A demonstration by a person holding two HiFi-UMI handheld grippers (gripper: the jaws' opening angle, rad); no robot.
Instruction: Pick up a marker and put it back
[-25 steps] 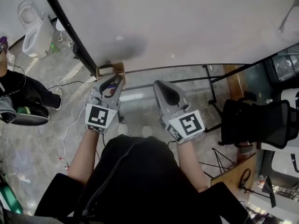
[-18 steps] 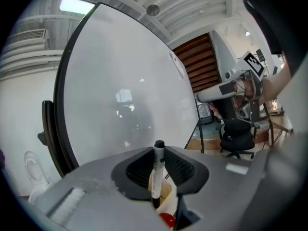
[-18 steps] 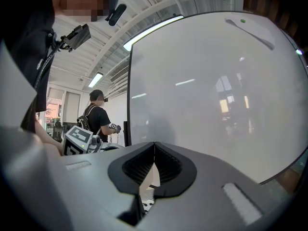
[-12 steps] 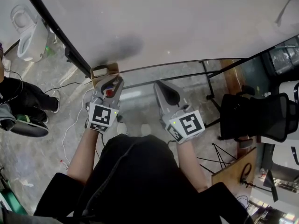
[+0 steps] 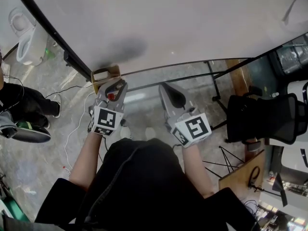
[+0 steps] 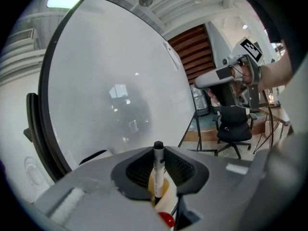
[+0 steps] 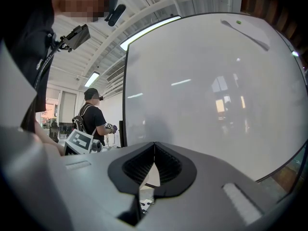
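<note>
My left gripper (image 5: 119, 84) is shut on a marker (image 6: 158, 170) with a white barrel and a black end that stands up between the pads. A red part of the marker (image 5: 111, 96) shows behind the jaws. The gripper's tip is just below and right of a small cardboard box (image 5: 106, 73) at the whiteboard's (image 5: 192, 23) lower edge. My right gripper (image 5: 164, 87) hangs beside it, below the board's edge. In the right gripper view, that gripper (image 7: 154, 150) has its jaws together with nothing between them.
The whiteboard's black frame (image 5: 53, 37) runs diagonally at the left. A black office chair (image 5: 262, 121) stands to the right, and the board's stand legs (image 5: 216, 88) are below the board. A person (image 5: 19, 100) is at the far left; cables lie on the floor.
The scene has slid slightly left in the head view. Both grippers keep their places and the marker stays in the left jaws.
</note>
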